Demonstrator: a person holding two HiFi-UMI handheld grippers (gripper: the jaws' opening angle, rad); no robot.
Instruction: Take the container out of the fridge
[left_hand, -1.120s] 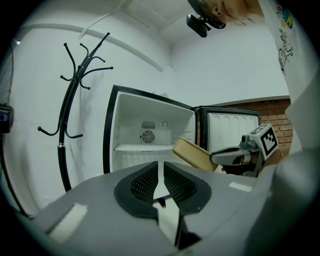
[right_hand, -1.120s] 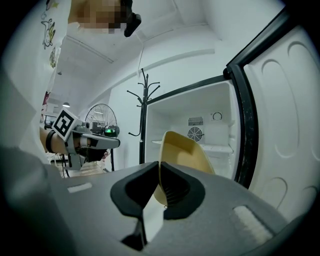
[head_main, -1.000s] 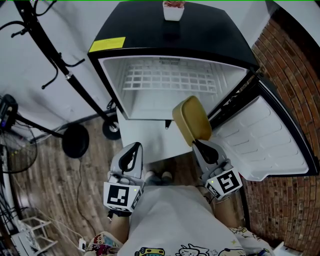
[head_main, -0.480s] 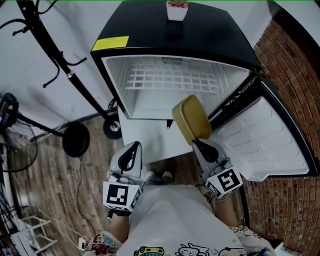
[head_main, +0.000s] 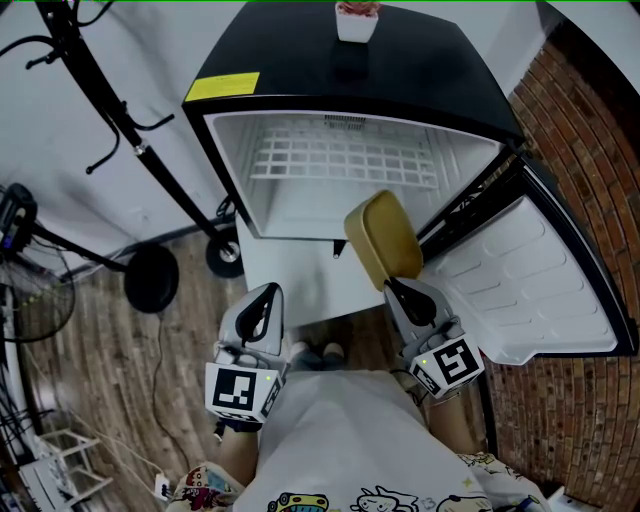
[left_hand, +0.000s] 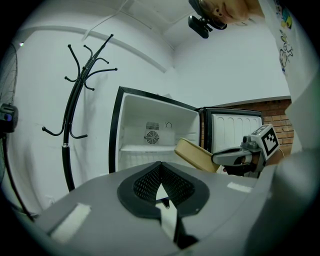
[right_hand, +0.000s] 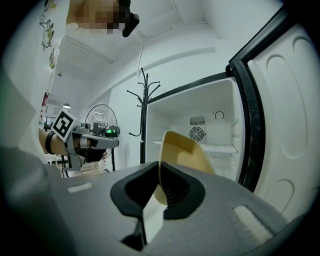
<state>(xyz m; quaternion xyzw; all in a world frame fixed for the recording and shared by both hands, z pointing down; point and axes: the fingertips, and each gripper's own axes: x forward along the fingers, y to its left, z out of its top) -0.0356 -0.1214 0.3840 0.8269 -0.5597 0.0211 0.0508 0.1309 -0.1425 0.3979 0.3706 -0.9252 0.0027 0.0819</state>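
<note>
The left claw (head_main: 267, 293) is nearest, clenched on nothing. Beside it the right claw (head_main: 392, 286) pinches the rim of the tan container (head_main: 383, 238). The container hangs tilted just in front of the open fridge (head_main: 400, 85), outside it and clear of the wire shelf (head_main: 340, 160). The door (head_main: 530, 270) stands wide open on the right. A small pot (head_main: 356, 20) sits on the fridge top, and a coat stand (head_main: 105, 120) stands to the left.

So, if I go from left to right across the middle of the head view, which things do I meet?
round black base of the coat stand → left tongs → yellow container → open fridge door
</note>
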